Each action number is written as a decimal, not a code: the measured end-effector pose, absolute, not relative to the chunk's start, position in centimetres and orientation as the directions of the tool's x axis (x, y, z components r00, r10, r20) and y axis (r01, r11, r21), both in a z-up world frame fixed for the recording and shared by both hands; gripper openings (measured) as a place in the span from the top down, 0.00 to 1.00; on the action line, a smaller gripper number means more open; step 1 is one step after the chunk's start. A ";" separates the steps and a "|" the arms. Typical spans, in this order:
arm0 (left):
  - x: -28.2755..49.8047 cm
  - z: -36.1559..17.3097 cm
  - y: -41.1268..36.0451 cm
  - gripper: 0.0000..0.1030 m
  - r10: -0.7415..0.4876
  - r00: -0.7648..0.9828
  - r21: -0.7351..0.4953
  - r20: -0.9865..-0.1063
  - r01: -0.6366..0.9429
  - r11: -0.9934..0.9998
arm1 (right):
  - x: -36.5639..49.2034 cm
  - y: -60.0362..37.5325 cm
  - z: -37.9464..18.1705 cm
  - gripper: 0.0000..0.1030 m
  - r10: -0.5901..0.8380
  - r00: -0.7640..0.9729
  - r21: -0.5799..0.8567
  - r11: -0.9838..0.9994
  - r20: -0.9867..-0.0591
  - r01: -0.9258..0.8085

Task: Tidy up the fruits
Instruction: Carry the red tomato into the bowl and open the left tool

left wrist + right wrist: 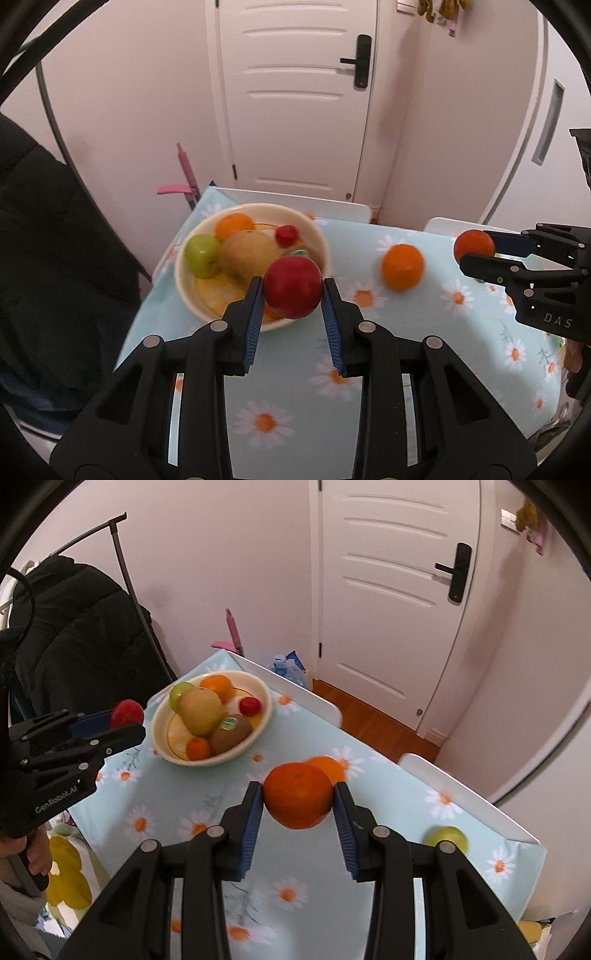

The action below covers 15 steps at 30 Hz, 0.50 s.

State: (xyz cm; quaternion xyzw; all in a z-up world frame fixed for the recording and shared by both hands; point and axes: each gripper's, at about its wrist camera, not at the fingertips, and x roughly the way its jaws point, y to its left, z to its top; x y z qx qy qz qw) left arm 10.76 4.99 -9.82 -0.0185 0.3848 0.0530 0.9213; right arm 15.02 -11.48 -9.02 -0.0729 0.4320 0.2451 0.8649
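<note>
My left gripper (293,291) is shut on a red apple (293,287) and holds it above the near rim of the cream fruit bowl (317,232). The bowl holds a green apple (200,255), a pear (249,254), an orange (234,224) and a small red fruit (287,235). My right gripper (298,799) is shut on an orange (298,800) above the table. A second orange (402,266) lies on the tablecloth, also in the right wrist view (328,766). In that view the bowl (264,701) also holds a kiwi (231,737).
The table has a light blue daisy cloth (295,398). A green fruit (446,838) lies near the table's right edge. A black coat (81,635) hangs on a rack to the left. A white door (295,96) stands behind the table.
</note>
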 end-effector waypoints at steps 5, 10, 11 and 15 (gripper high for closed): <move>11.6 -11.0 8.5 0.65 0.079 0.683 0.005 -0.726 -0.110 0.994 | 15.5 -7.9 -9.4 0.66 0.362 0.498 0.091 0.868 -0.788 -0.487; 13.0 -13.0 11.3 0.65 0.067 0.661 0.013 -0.747 -0.086 0.996 | 16.5 -4.8 -10.5 0.66 0.354 0.489 0.097 0.875 -0.797 -0.474; 13.2 -13.3 11.6 0.65 0.065 0.658 0.016 -0.750 -0.079 0.997 | 16.7 -4.4 -10.7 0.66 0.352 0.488 0.100 0.877 -0.798 -0.470; 14.5 -15.1 12.9 0.65 0.046 0.643 0.029 -0.764 -0.037 0.999 | 17.5 -2.5 -12.0 0.66 0.343 0.483 0.111 0.888 -0.805 -0.446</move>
